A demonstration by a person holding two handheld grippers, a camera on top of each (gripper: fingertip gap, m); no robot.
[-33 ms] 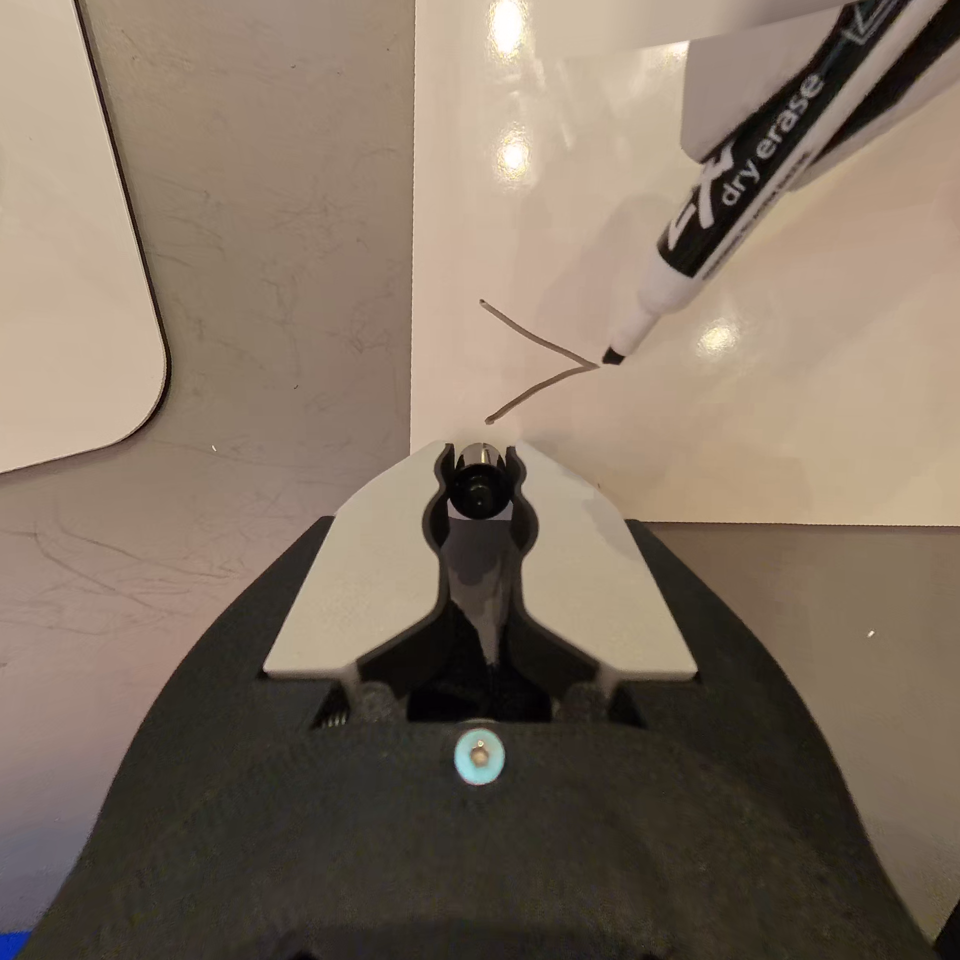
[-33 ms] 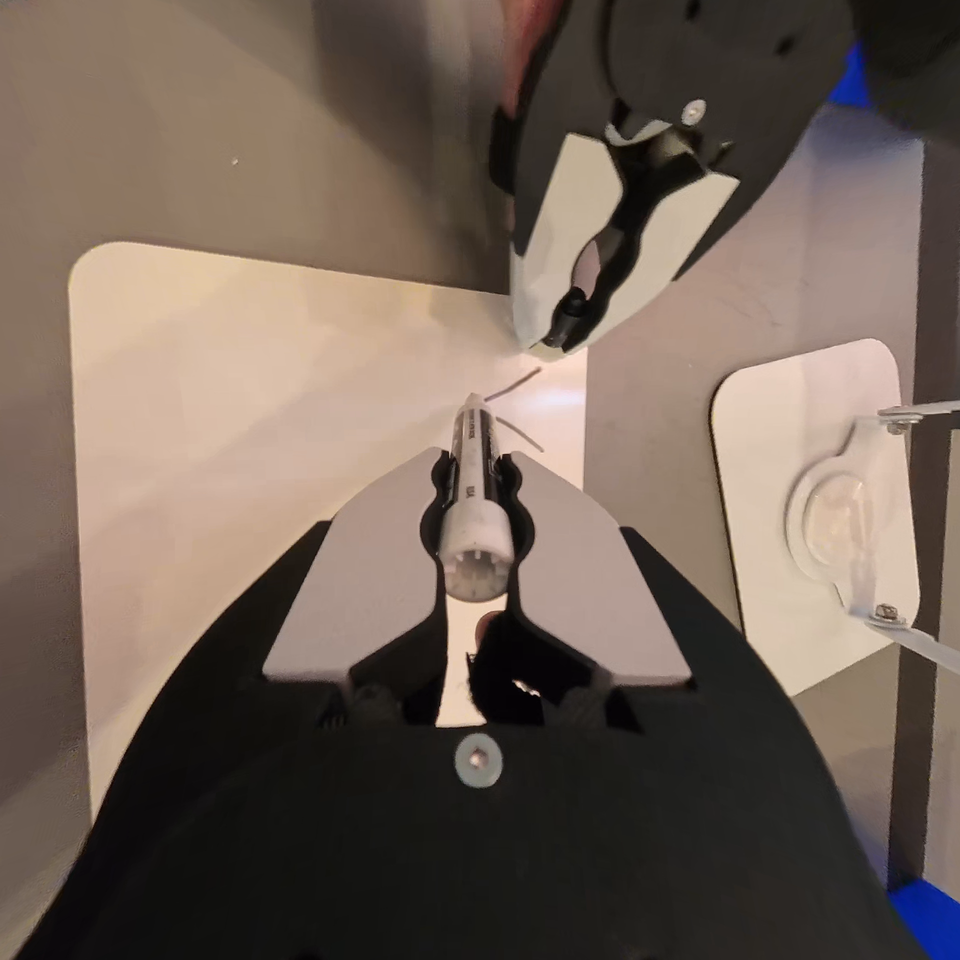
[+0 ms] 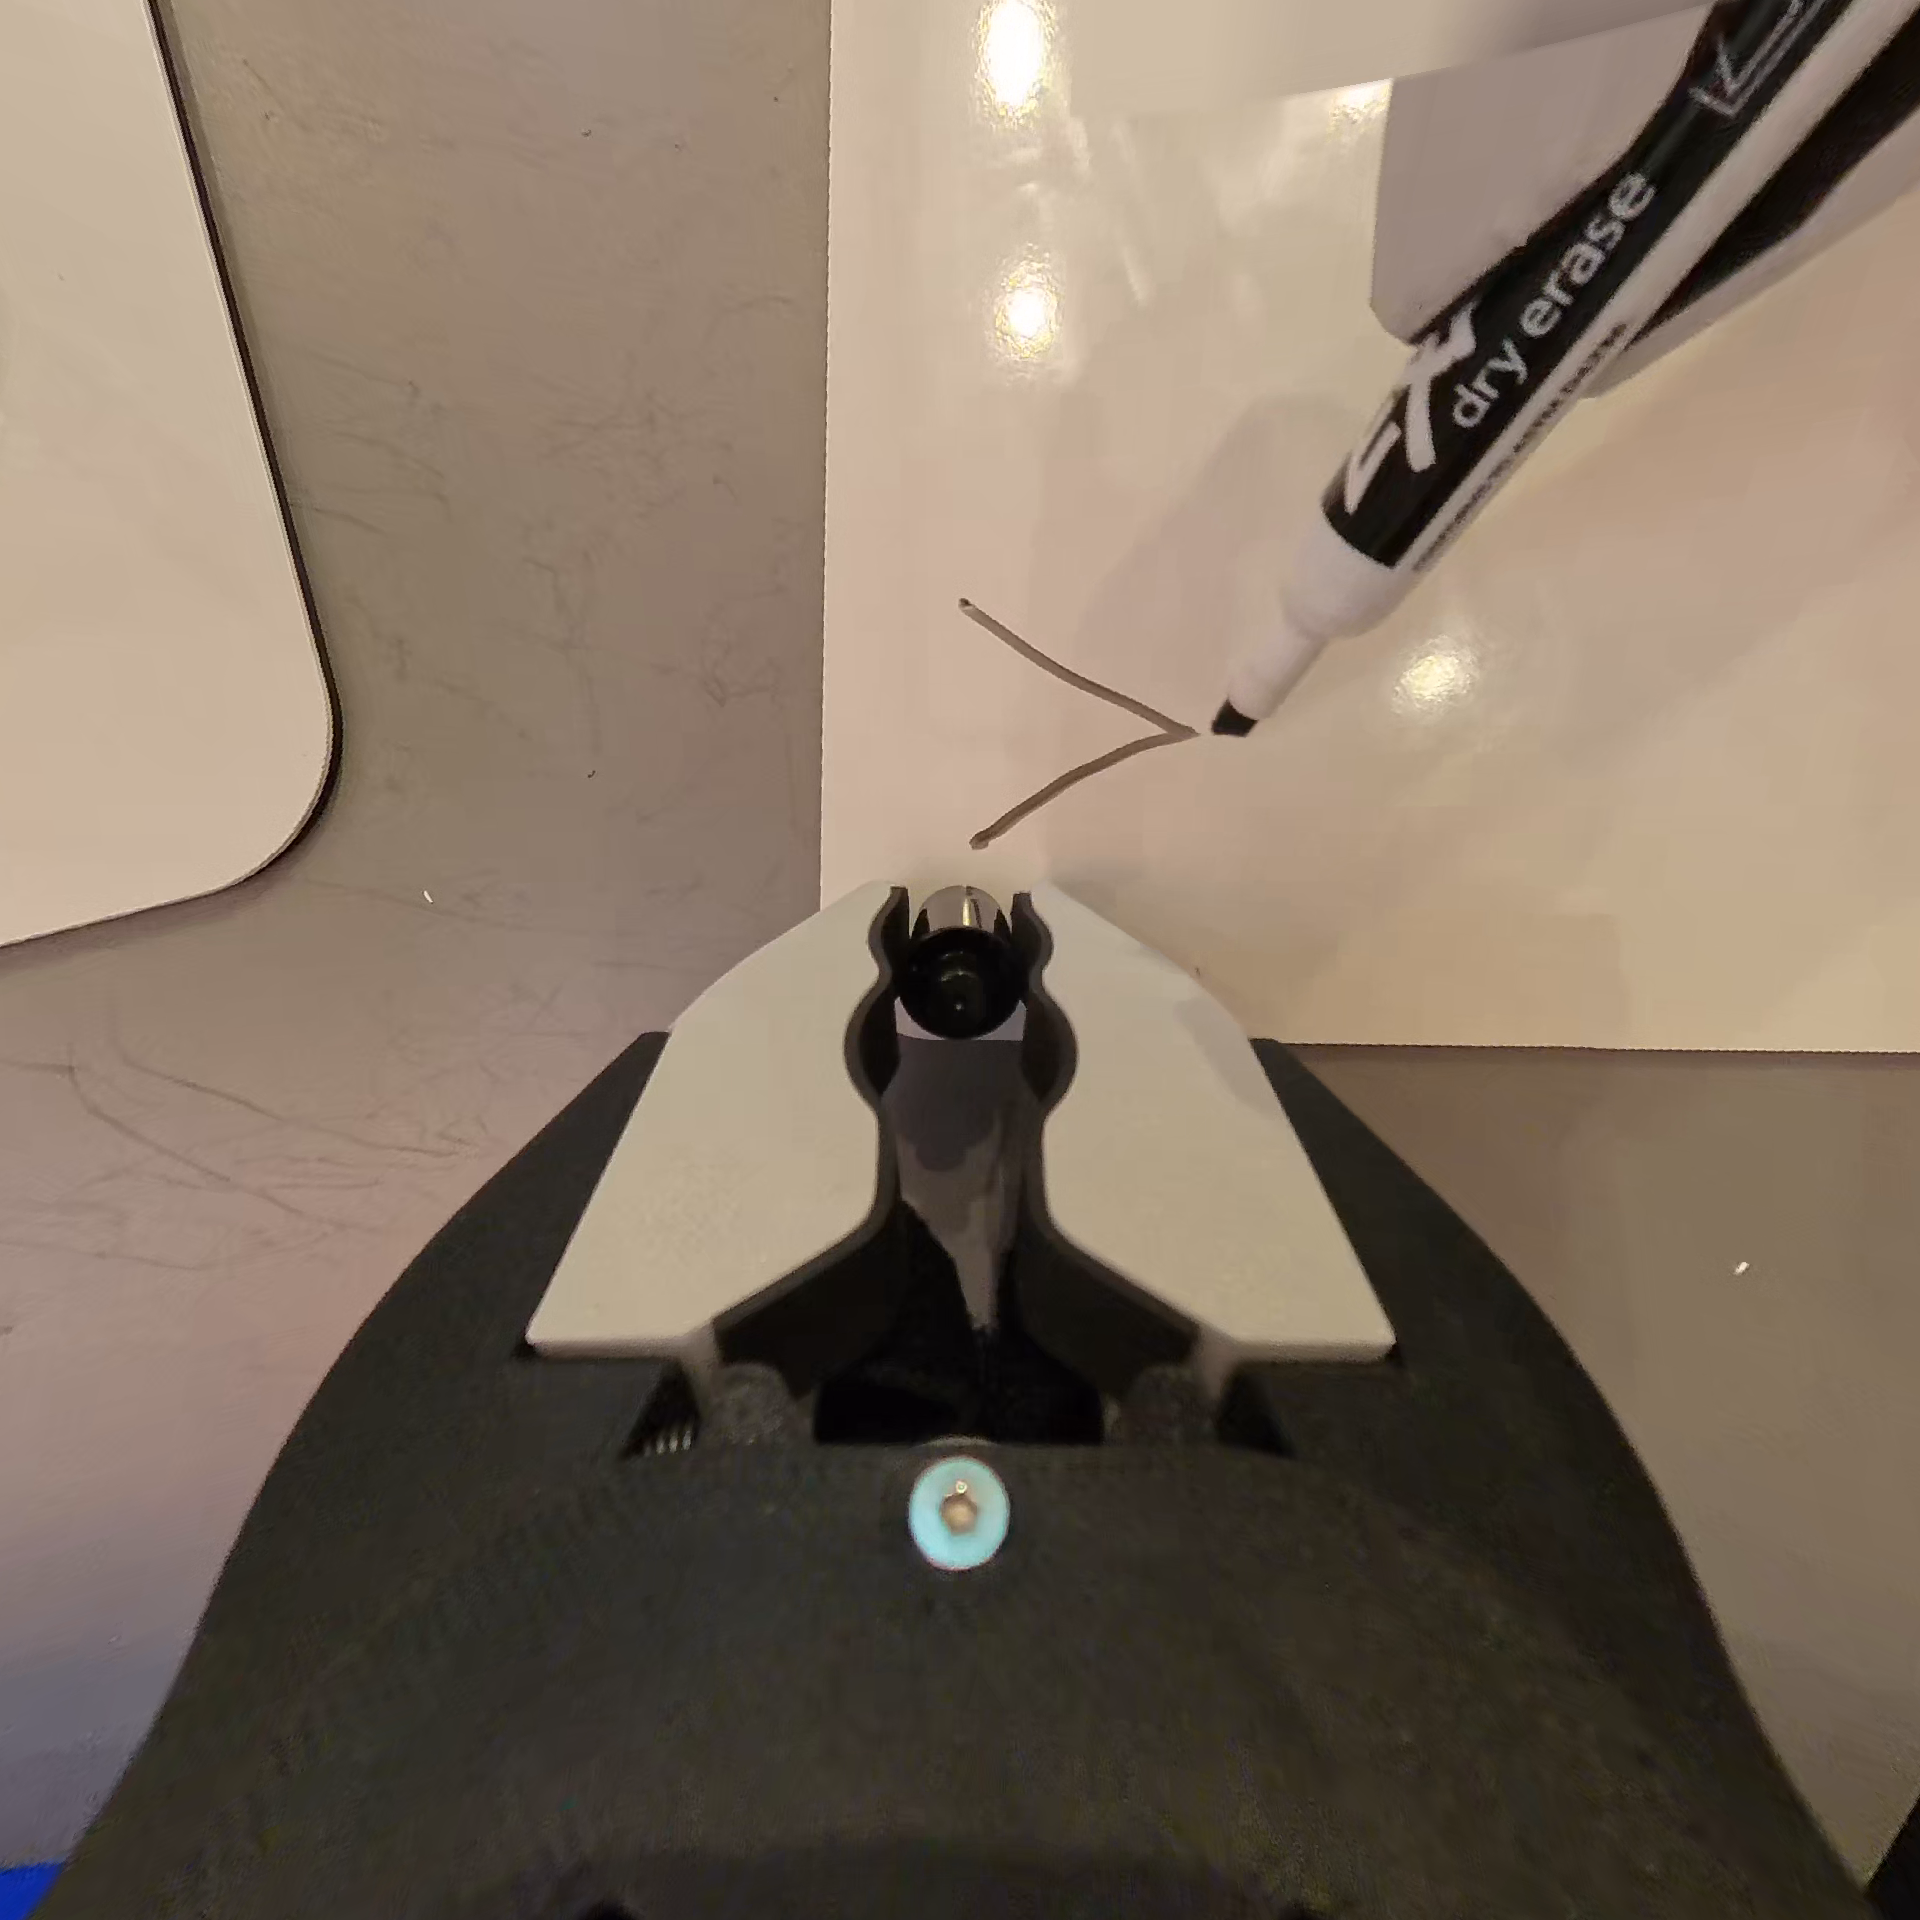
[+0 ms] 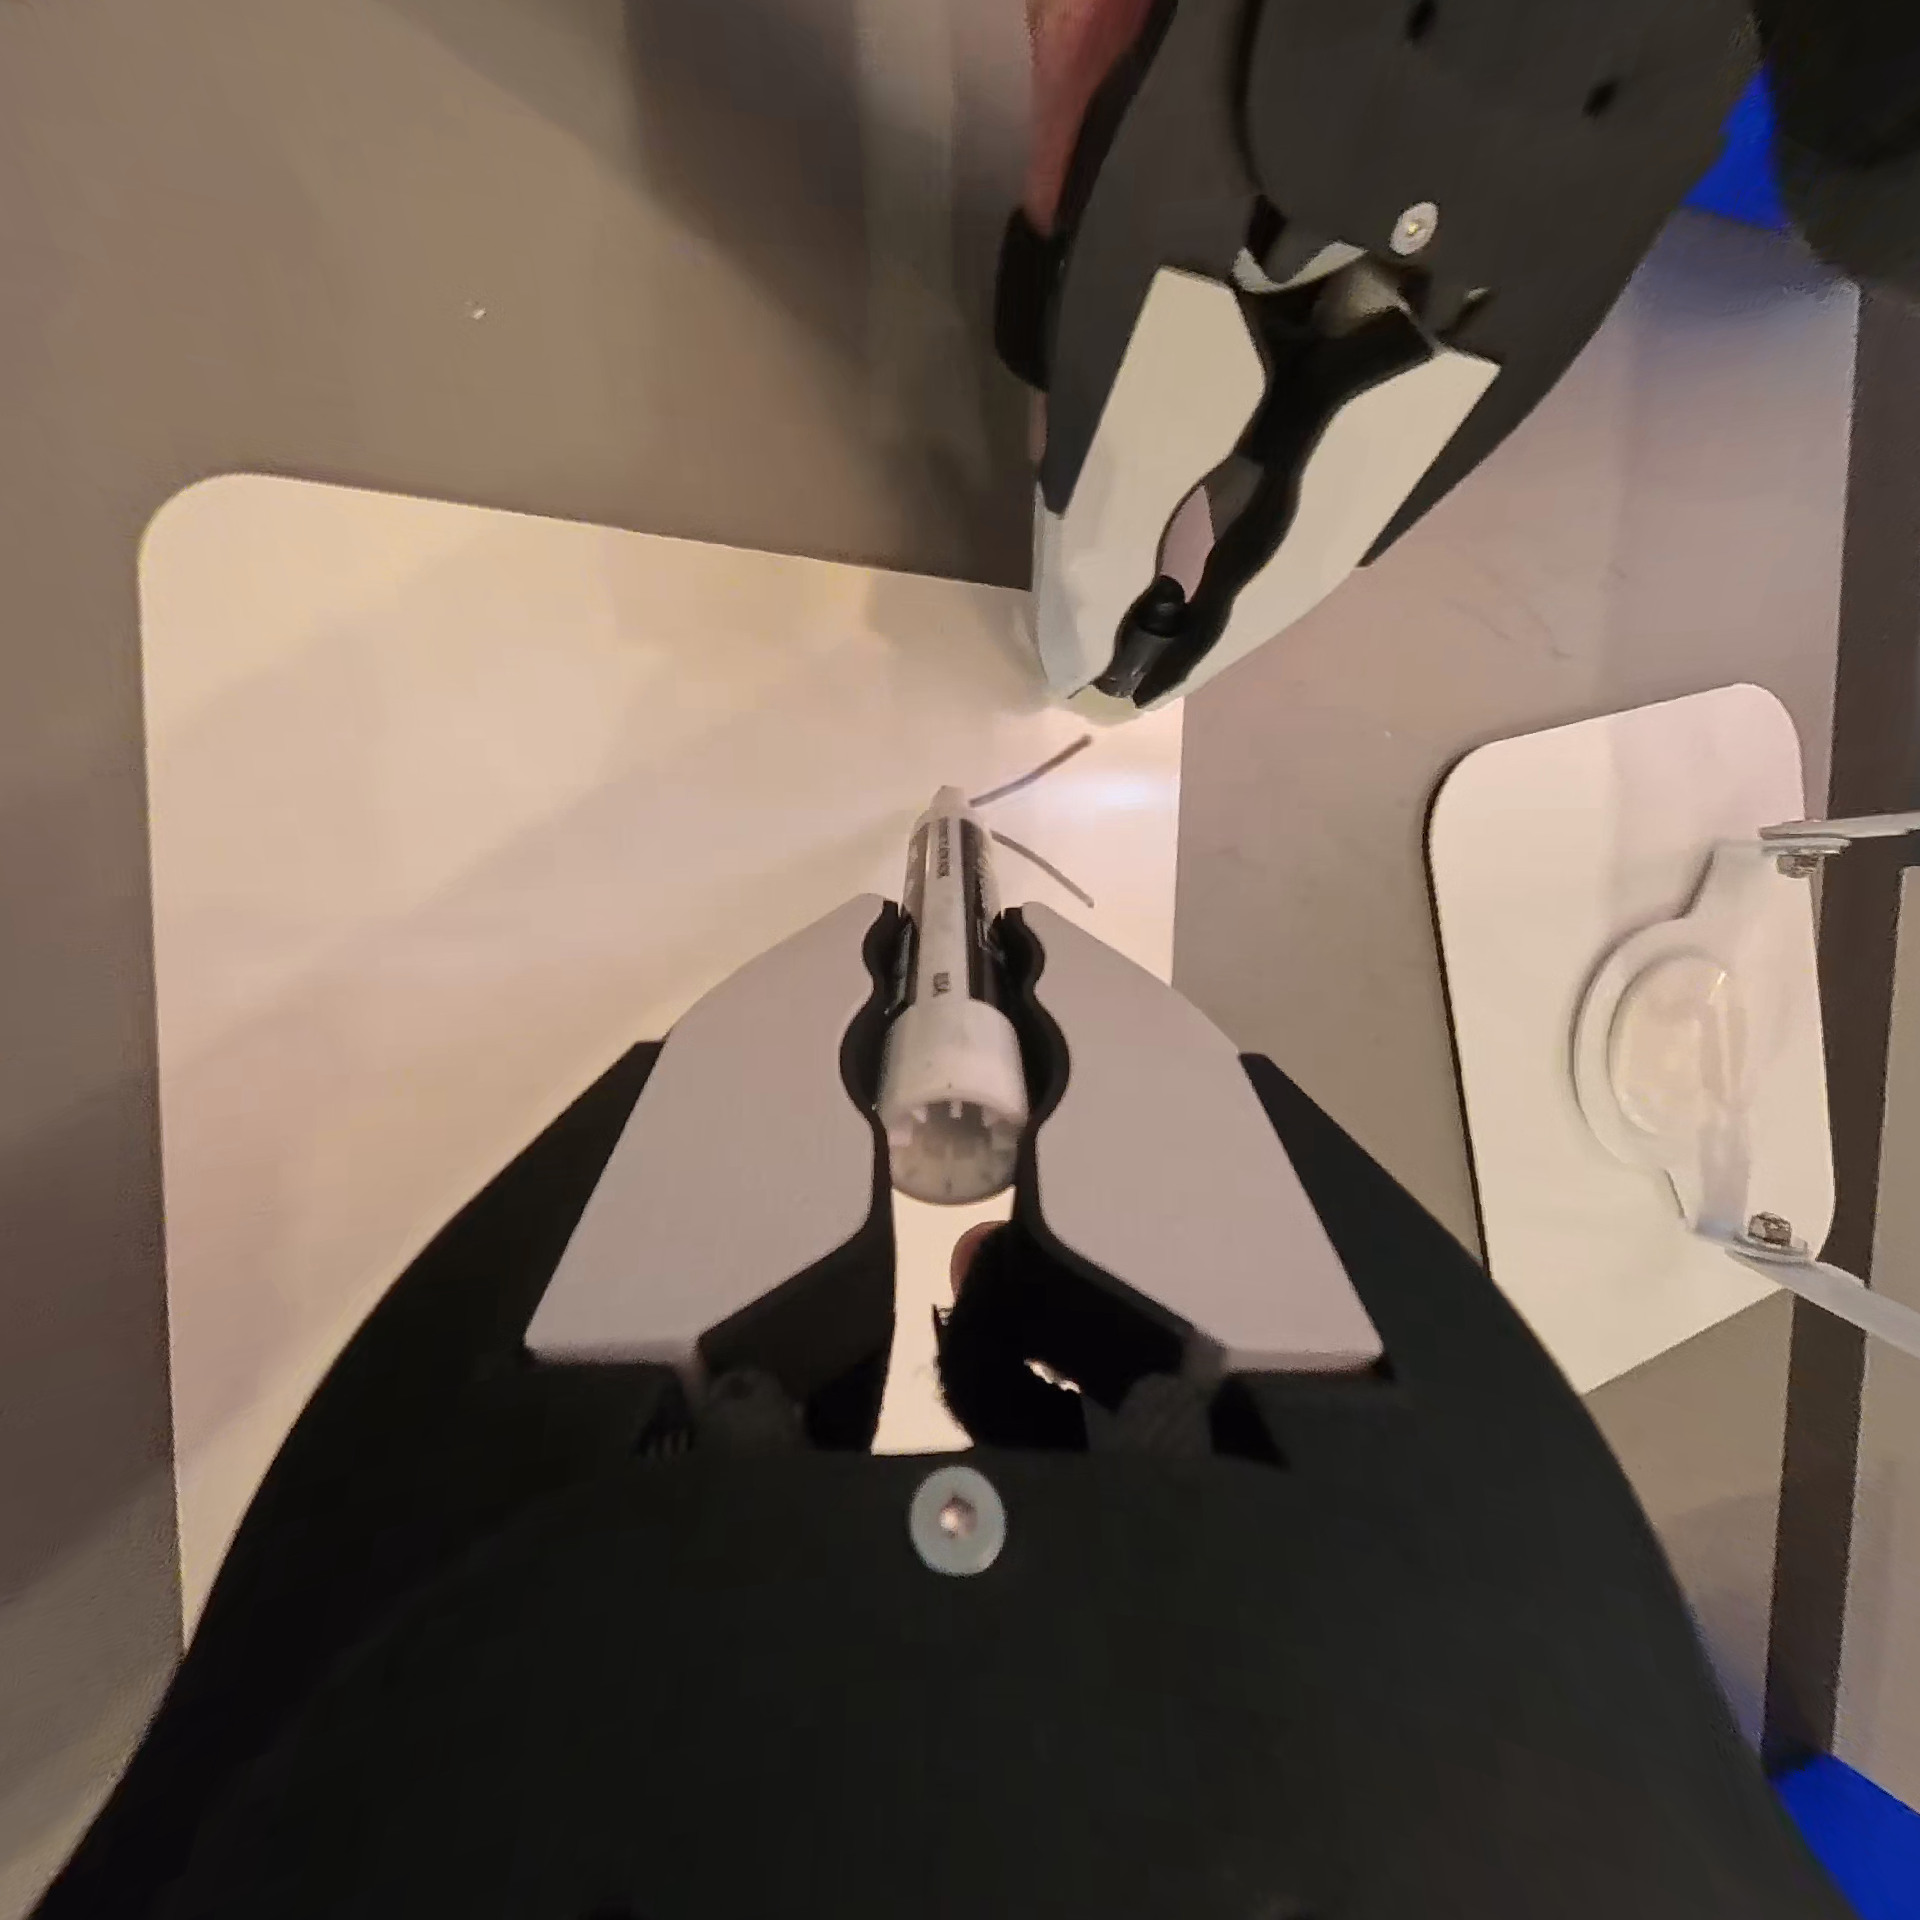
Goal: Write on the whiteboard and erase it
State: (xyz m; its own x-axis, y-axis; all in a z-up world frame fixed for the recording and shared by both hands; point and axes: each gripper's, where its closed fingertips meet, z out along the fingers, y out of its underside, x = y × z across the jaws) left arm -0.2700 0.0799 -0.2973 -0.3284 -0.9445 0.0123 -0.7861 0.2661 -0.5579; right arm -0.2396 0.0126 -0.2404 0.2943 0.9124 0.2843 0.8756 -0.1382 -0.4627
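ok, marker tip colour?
Black: the marker has a black tip at the end of its white nose. Left wrist view shows it best.

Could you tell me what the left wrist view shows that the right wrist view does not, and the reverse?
Only the left wrist view shows the marker's black tip at the vertex where the two drawn strokes meet.

Only the right wrist view shows the marker's white rear end between the right gripper's fingers, and a clear plastic fixture on a smaller white board to the side.

Both show the whiteboard, the marker, the grey tabletop, and the left gripper holding a black cap.
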